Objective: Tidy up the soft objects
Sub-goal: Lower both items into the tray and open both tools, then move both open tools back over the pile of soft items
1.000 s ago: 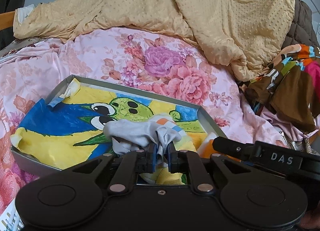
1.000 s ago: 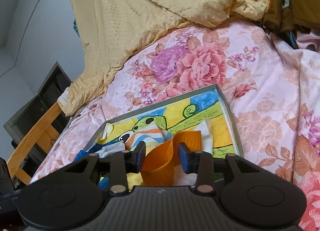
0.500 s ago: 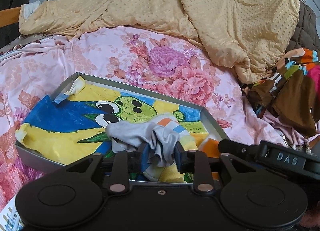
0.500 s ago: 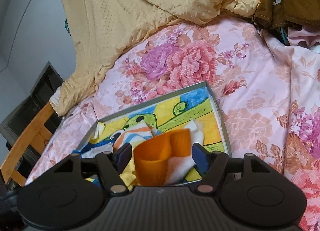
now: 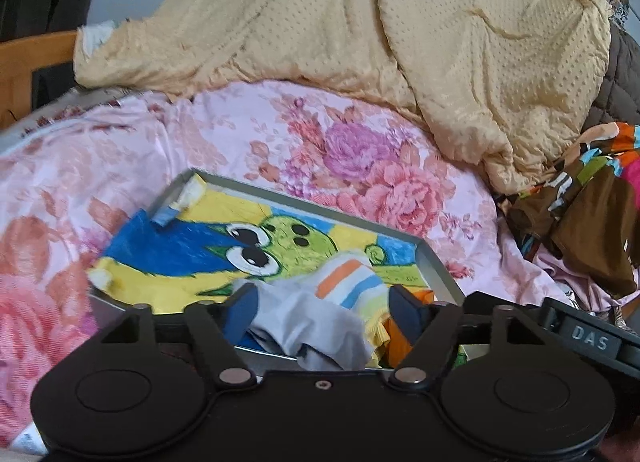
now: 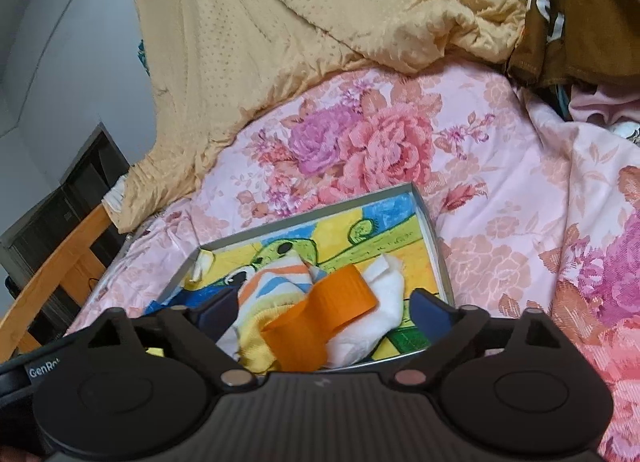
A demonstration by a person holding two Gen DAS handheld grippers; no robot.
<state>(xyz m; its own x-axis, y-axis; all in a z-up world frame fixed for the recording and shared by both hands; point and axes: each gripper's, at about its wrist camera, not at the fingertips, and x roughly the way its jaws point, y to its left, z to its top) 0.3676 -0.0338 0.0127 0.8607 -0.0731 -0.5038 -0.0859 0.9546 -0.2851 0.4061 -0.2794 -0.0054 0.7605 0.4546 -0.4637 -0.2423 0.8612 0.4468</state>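
Left wrist view
- Landmark: grey tray (image 5: 436,270) on the floral bedspread (image 5: 200,150), lined with a cartoon frog towel (image 5: 192,262).
- Left gripper (image 5: 324,304): jaws just opened wide, pads clear of cloth, nothing gripped.
- Grey cloth (image 5: 316,326): clamped a second ago, now released; lay crumpled between the spread fingers at the tray's near edge.
- Striped sock (image 5: 348,282): inside the tray, just behind the grey cloth, touching it.
- Beyond the tray: yellow quilt (image 5: 440,42) heaped at the far side; brown patterned garment (image 5: 580,222) well to the tray's right.

Right wrist view
- Right gripper (image 6: 322,312): jaws likewise just opened, standing wide, holding nothing.
- Orange band (image 6: 320,314): pinched a second ago, now let go; rested between the fingers over the tray's near edge, partly uncurled.
- White sock (image 6: 380,302): in the tray under and beside the orange band, touching it.
- Yellow-edged piece (image 6: 260,338): at the tray's near side, against the striped sock (image 6: 280,282).

Meaning for task
- Judged: both pieces delivered into the tray; pile loose and bunched at the near edge, not spread.
- Likely next: backing both grippers off and fetching further soft items outside the tray.
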